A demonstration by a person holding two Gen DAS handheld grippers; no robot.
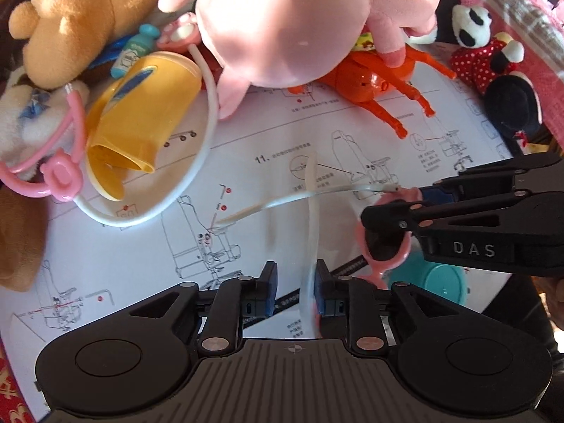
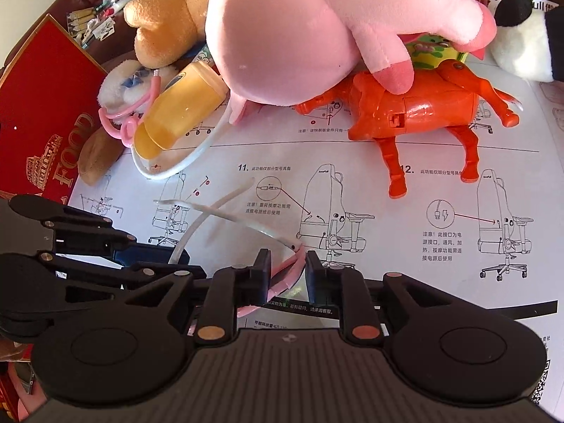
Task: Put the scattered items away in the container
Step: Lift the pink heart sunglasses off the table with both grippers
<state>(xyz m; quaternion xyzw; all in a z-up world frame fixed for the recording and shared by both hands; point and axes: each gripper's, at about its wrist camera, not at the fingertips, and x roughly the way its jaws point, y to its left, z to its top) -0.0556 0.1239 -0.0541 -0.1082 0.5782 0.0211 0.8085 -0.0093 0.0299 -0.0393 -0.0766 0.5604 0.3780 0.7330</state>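
Toy glasses with a pink frame (image 2: 287,269) and pale see-through temples (image 2: 232,216) hang over the printed instruction sheet (image 2: 387,239). The frame lies slantwise in the gap of my right gripper (image 2: 288,271), whose jaws stand apart. One blurred temple (image 1: 312,218) runs down beside the right-hand finger of my left gripper (image 1: 295,287); its jaws are apart and do not pinch it. In the left wrist view my right gripper (image 1: 394,204) reaches in from the right, over the dark lens (image 1: 384,246). The right wrist view has my left gripper (image 2: 165,253) at its left.
Along the sheet's far side lie a pink plush pig (image 1: 299,17), an orange plastic animal (image 2: 405,105), a yellow bottle (image 1: 141,105), a pink toy stethoscope (image 1: 60,176), a tan bear (image 1: 70,17) and a panda (image 1: 472,24). A teal bowl (image 1: 433,282) sits under the glasses; a red box (image 2: 35,123) lies left.
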